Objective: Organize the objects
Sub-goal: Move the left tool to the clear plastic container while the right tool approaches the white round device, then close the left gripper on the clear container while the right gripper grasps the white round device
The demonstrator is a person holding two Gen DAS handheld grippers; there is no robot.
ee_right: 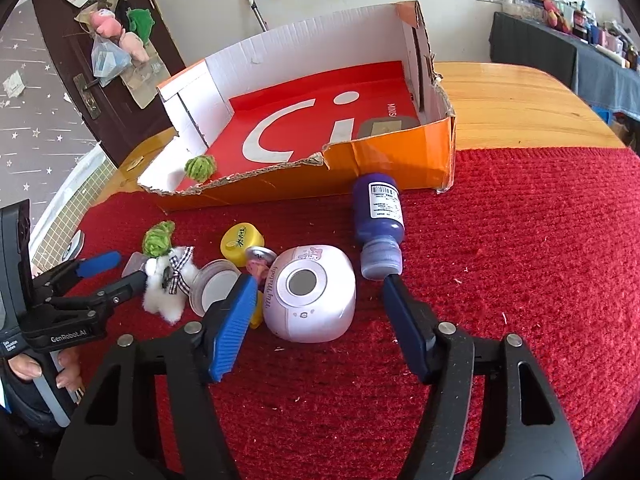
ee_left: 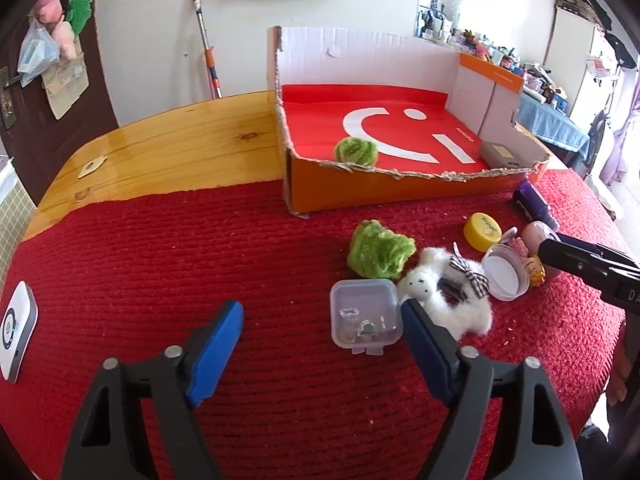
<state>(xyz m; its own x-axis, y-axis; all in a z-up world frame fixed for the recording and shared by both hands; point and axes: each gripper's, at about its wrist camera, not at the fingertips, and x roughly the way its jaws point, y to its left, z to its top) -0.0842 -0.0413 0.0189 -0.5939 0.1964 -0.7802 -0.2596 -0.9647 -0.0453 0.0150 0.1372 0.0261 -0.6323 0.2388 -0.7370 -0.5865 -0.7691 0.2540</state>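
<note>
We hold a gripper in each hand over a red cloth [ee_left: 160, 248] that covers the near part of a wooden table [ee_left: 180, 140].

The left gripper [ee_left: 324, 328] hangs with its jaws apart. A small clear box [ee_left: 365, 316] with tiny trinkets inside lies on the cloth between them, close against the right-hand pad, while the left-hand pad stands well clear of it. We see no squeeze on the box, so this gripper is released.

The right gripper [ee_right: 318, 304] is likewise spread, with a pink round case [ee_right: 310, 294] lying between its fingers. The left pad is just beside the case and the right pad stands apart from it, near the cap of a purple bottle [ee_right: 378, 220] that lies on its side. Nothing is grasped here either.

Between the two grippers the loose things crowd together: a white plush toy [ee_left: 444, 292] with a checked bow, a green fuzzy lump [ee_left: 378, 250] just beyond it, a yellow cap [ee_left: 482, 231] and a small round open tin [ee_left: 506, 276].

On the far side of the cloth stands an orange cardboard tray [ee_left: 360, 188] with torn edges and a red floor. Inside it, near the front wall, lie a green fuzzy ball [ee_left: 356, 151] on the left and a grey flat box [ee_left: 500, 154] on the right.

At the far left edge of the cloth lies a white device [ee_left: 16, 332].
</note>
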